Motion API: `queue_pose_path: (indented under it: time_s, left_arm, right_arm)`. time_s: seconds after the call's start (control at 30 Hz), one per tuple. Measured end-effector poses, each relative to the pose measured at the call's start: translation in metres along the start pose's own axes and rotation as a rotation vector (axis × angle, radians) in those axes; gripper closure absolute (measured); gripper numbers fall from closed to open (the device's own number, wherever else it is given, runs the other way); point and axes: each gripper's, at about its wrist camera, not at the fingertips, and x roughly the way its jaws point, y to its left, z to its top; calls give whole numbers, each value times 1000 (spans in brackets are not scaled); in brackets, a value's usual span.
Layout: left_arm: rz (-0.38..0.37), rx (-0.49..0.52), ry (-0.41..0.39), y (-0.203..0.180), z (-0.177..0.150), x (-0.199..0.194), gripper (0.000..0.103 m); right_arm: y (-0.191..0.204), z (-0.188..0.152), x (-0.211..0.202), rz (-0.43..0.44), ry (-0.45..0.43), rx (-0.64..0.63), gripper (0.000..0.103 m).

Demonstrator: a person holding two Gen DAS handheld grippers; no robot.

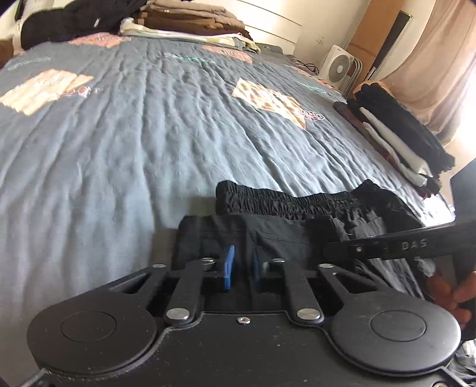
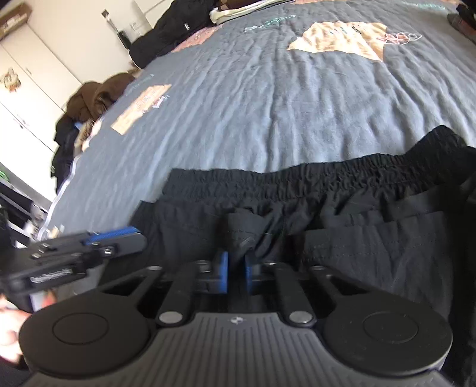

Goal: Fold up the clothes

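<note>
Black shorts [image 1: 282, 205] with an elastic waistband [image 2: 342, 175] lie at the near edge of a grey-blue bedspread [image 1: 134, 134]. In the left wrist view, my left gripper [image 1: 241, 265] has its blue pads [image 1: 227, 268] close together, with dark fabric at the shorts' left edge between them. My right gripper [image 2: 236, 272] is shut on a bunched fold of the shorts just below the waistband. Each gripper shows in the other's view: the right one [image 1: 401, 245] at the right, the left one [image 2: 89, 241] at the left.
A stack of folded dark and white clothes [image 1: 398, 134] sits on the bed's right edge. More folded clothes [image 1: 190, 23] and a black jacket [image 1: 74, 23] lie at the far end, brown clothes [image 2: 98, 95] at the left side. A white fan [image 1: 339, 65] stands beyond the bed.
</note>
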Motion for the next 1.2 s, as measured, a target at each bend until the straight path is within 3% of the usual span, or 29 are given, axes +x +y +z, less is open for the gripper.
queue_pose_path:
  time_s: [0.1, 0.13, 0.2, 0.23, 0.27, 0.33, 0.43, 0.5, 0.53, 0.57, 0.63, 0.73, 0.9, 1.03, 1.2]
  left_arm:
    - [27, 34, -12, -2, 3, -4, 92]
    - [39, 48, -18, -3, 4, -7, 88]
    - [89, 83, -25, -1, 6, -11, 46]
    - [112, 98, -46, 1, 7, -14, 16]
    - [116, 100, -63, 4, 8, -15, 14]
    - [98, 76, -59, 12, 12, -12, 14]
    - [75, 13, 28, 22, 15, 9, 17]
    - [91, 0, 80, 26, 12, 23, 26]
    - [91, 8, 75, 26, 9, 26, 42]
    - [70, 0, 65, 27, 7, 26, 69]
    - [21, -34, 47, 30, 6, 22, 91]
    - [36, -6, -2, 24, 9, 10, 98]
    - [5, 52, -72, 5, 23, -9, 100]
    - [-24, 88, -110, -11, 37, -12, 100]
    - [0, 114, -74, -19, 47, 18, 100]
  right_arm:
    - [2, 2, -3, 6, -3, -6, 99]
    - [4, 3, -4, 9, 2, -16, 97]
    - [8, 3, -5, -12, 12, -50, 91]
    - [11, 4, -5, -39, 17, -82, 84]
    - [13, 4, -5, -66, 21, -113, 77]
    - [16, 3, -2, -95, 32, -142, 44]
    - [14, 3, 5, -97, 39, -146, 41]
    - [11, 2, 8, -88, 33, -132, 41]
    - [10, 1, 9, -87, 24, -124, 45]
    - [8, 1, 10, -86, 15, -116, 50]
    - [3, 2, 8, -76, 0, -81, 86]
    - [-1, 3, 3, -35, -17, -40, 98]
    - [9, 7, -17, 14, -87, -46, 101]
    - [7, 20, -29, 4, -135, -42, 101]
    - [-3, 36, -33, -30, -172, -28, 101]
